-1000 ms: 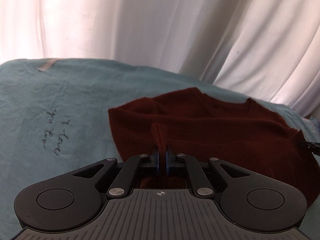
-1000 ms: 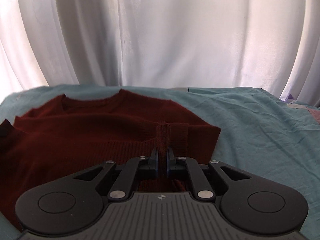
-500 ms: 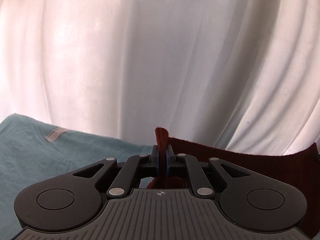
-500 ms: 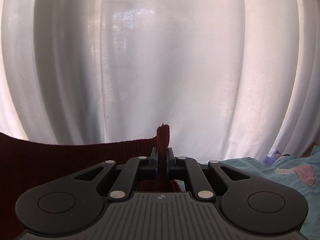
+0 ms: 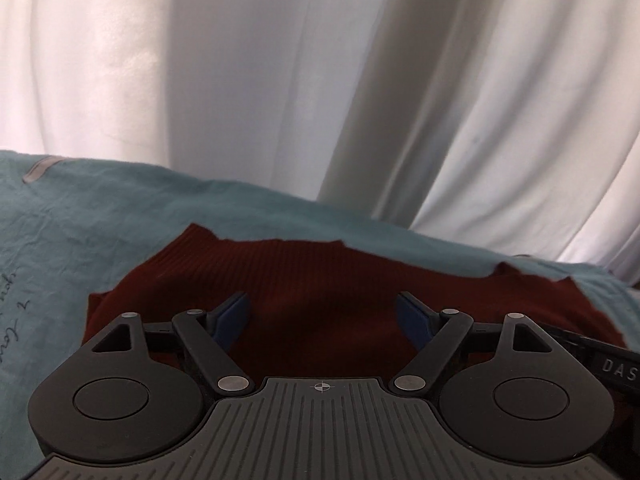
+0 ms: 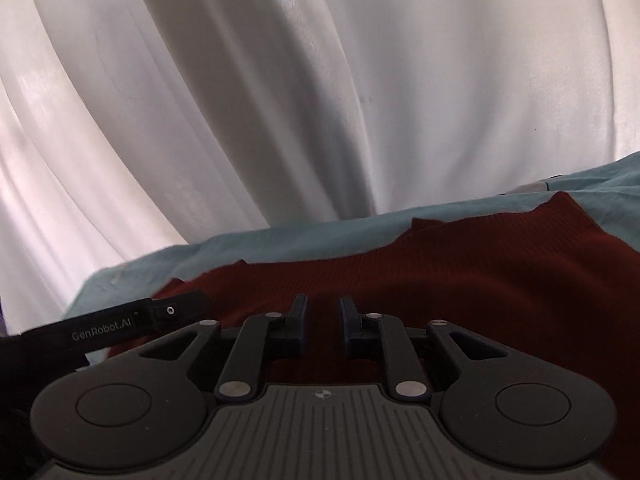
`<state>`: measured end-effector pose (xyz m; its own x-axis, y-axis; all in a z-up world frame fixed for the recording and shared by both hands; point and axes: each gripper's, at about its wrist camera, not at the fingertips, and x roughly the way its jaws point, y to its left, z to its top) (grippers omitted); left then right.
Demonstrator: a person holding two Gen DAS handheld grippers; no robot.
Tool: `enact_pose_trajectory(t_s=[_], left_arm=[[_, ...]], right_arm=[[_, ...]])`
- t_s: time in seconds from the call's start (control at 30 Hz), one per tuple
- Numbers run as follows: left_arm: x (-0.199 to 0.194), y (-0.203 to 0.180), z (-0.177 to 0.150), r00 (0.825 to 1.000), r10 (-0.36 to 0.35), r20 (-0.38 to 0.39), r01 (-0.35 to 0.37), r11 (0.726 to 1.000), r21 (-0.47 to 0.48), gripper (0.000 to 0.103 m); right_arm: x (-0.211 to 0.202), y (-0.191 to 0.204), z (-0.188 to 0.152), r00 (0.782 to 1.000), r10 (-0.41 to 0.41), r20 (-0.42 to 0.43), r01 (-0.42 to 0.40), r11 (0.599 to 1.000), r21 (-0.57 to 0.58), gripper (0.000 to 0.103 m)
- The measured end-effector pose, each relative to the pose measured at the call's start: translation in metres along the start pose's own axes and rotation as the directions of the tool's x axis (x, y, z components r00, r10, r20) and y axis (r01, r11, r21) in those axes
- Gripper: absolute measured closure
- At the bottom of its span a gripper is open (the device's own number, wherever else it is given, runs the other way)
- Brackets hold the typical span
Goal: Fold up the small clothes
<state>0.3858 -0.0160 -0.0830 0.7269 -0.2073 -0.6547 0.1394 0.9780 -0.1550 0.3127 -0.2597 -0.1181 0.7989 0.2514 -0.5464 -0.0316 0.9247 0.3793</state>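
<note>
On the teal sheet [image 5: 120, 232] lies the dark red sweater [image 5: 320, 280], folded over. Both grippers are opening to let it settle: left gripper [image 5: 322, 316] spread wide, right gripper [image 6: 323, 312] slightly parted, nothing pinched.

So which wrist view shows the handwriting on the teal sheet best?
The left wrist view: the dark handwriting runs along the left edge of the teal sheet, beside the dark red sweater, though partly cut off by the frame. The right wrist view shows only a strip of sheet beyond the sweater, with no writing visible.
</note>
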Motion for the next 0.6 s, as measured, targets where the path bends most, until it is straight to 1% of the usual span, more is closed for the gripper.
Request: enact_pose_trajectory(t_s=[0.03, 0.07, 0.1, 0.17, 0.2, 0.23, 0.27, 0.3, 0.33, 0.37, 0.4, 0.47, 0.6], left_arm=[[0.007, 0.005, -0.005, 0.999, 0.034, -0.01, -0.034, 0.999, -0.013, 0.018], [0.008, 0.01, -0.007, 0.999, 0.034, 0.017, -0.034, 0.999, -0.018, 0.018], [0.007, 0.015, -0.008, 0.999, 0.029, 0.024, -0.029, 0.999, -0.016, 0.019], [0.007, 0.023, -0.006, 1.0, 0.027, 0.014, -0.027, 0.999, -0.025, 0.021], [0.007, 0.024, -0.005, 1.0, 0.023, 0.01, -0.023, 0.999, -0.034, 0.021], [0.007, 0.026, -0.005, 1.0, 0.02, 0.01, -0.019, 0.999, -0.042, 0.021], [0.005, 0.027, -0.006, 1.0, 0.019, 0.012, -0.018, 0.999, -0.046, 0.022], [0.005, 0.028, -0.006, 1.0, 0.019, 0.013, -0.018, 0.999, -0.046, 0.022], [0.005, 0.028, -0.006, 1.0, 0.019, 0.013, -0.018, 0.999, -0.043, 0.022], [0.003, 0.028, -0.006, 1.0, 0.019, 0.013, -0.018, 0.999, -0.038, 0.022], [0.003, 0.027, -0.007, 1.0, 0.018, 0.012, -0.018, 0.999, -0.033, 0.022], [0.005, 0.027, -0.007, 1.0, 0.016, 0.008, -0.016, 1.0, -0.024, 0.022], [-0.002, 0.033, -0.006, 1.0, -0.011, 0.003, 0.011, 0.999, -0.031, 0.023]], right_arm=[[0.006, -0.007, -0.003, 0.999, -0.04, 0.004, 0.041, 0.999, -0.022, 0.091], [0.006, -0.019, -0.002, 0.998, -0.048, 0.028, 0.049, 0.998, -0.025, 0.093], [0.005, -0.031, 0.0, 0.998, -0.057, 0.038, 0.058, 0.998, -0.01, 0.093], [-0.002, -0.056, 0.007, 0.991, -0.123, 0.058, 0.122, 0.992, 0.024, 0.093], [-0.007, -0.074, 0.01, 0.982, -0.174, 0.071, 0.172, 0.985, 0.033, 0.094], [-0.013, -0.092, 0.013, 0.978, -0.191, 0.085, 0.186, 0.98, 0.067, 0.096], [-0.019, -0.108, 0.014, 0.979, -0.182, 0.096, 0.17, 0.978, 0.125, 0.101], [-0.023, -0.12, 0.016, 0.978, -0.186, 0.099, 0.166, 0.969, 0.182, 0.103], [-0.028, -0.125, 0.018, 0.967, -0.228, 0.109, 0.203, 0.958, 0.205, 0.102], [-0.029, -0.128, 0.019, 0.956, -0.272, 0.114, 0.244, 0.947, 0.21, 0.099], [-0.032, -0.134, 0.017, 0.95, -0.291, 0.114, 0.26, 0.938, 0.23, 0.098], [-0.033, -0.137, 0.016, 0.949, -0.293, 0.114, 0.258, 0.933, 0.252, 0.098], [-0.035, -0.116, 0.015, 0.938, -0.335, 0.093, 0.319, 0.936, 0.152, 0.096]])
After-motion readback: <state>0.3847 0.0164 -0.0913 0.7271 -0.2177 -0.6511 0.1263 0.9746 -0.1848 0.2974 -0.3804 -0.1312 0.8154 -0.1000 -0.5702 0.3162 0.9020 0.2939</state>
